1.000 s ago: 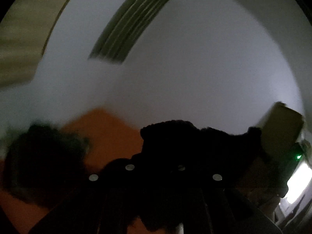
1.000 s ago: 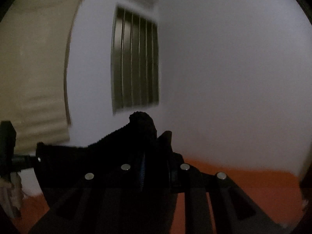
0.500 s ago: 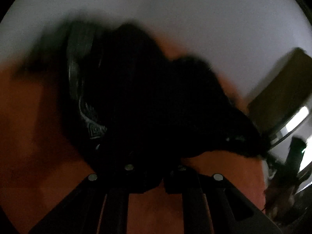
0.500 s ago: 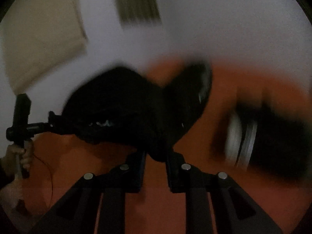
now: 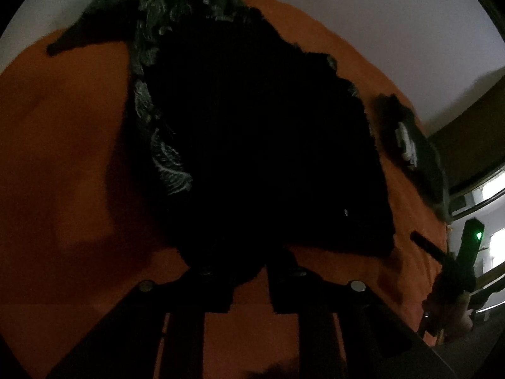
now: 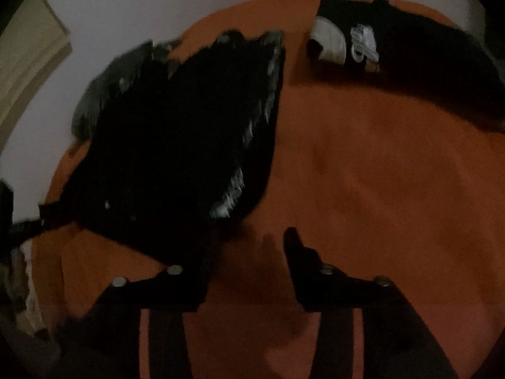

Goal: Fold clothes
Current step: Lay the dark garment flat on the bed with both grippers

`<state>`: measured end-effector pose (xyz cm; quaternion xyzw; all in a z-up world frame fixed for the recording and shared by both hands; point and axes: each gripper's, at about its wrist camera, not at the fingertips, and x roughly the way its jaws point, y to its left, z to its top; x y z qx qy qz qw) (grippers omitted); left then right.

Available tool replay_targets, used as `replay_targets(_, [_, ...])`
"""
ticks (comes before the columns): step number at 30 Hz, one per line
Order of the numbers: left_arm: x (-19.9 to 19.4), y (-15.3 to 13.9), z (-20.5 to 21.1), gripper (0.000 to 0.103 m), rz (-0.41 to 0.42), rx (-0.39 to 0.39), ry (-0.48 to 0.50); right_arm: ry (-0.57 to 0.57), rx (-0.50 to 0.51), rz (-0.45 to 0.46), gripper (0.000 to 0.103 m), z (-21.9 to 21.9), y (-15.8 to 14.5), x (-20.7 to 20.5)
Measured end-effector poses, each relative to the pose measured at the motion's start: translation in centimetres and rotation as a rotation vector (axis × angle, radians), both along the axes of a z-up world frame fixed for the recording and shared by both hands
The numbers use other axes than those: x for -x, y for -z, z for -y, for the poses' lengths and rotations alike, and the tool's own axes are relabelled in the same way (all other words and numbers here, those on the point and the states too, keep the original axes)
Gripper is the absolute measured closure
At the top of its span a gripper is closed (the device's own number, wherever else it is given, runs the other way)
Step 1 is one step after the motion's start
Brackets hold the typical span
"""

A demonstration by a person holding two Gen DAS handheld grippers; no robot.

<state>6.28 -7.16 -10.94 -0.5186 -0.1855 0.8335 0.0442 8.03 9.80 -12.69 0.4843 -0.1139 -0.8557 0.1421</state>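
- Dim room. Black garment with pale grey patterned lining [image 5: 258, 132] lay spread on the orange cloth-covered surface [image 5: 63, 164], straight ahead of the left gripper [image 5: 249, 271].
- Left fingers had just been opening; a narrow gap showed, the garment's near hem draped over the tips. Could not tell whether the pads still pressed it.
- Right gripper [image 6: 249, 246] had just been opening too: fingers spread wide, bare orange between them, the garment [image 6: 176, 145] touching the left finger.
- Second dark garment with white print [image 6: 394, 47] lay far ahead, right of the right fingers, well apart.
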Motion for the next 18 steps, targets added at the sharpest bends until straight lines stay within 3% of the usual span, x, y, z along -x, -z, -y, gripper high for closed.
replay_targets(2, [0.4, -0.2, -0.8, 0.074, 0.024, 0.039, -0.026, -0.006, 0.036, -0.001, 0.047, 1.2, -0.9, 0.6])
replay_targets(5, [-1.2, -0.5, 0.2, 0.073, 0.044, 0.039, -0.079, -0.057, 0.007, 0.025, 0.047, 3.7, 0.5, 1.0])
replay_targets(11, [-1.3, 0.5, 1.6, 0.070, 0.110, 0.033, -0.136, -0.121, -0.214, 0.028, 0.047, 7.9, 2.4, 1.5])
replay_targets(15, [0.4, 1.4, -0.3, 0.070, 0.131, 0.054, -0.113, -0.094, -0.177, 0.083, 0.047, 8.0, 4.6, 2.4])
replay_targets(18, [0.8, 1.3, -1.7, 0.070, 0.109, 0.137, -0.106, -0.051, -0.209, 0.042, 0.051, 7.9, 4.8, 2.2])
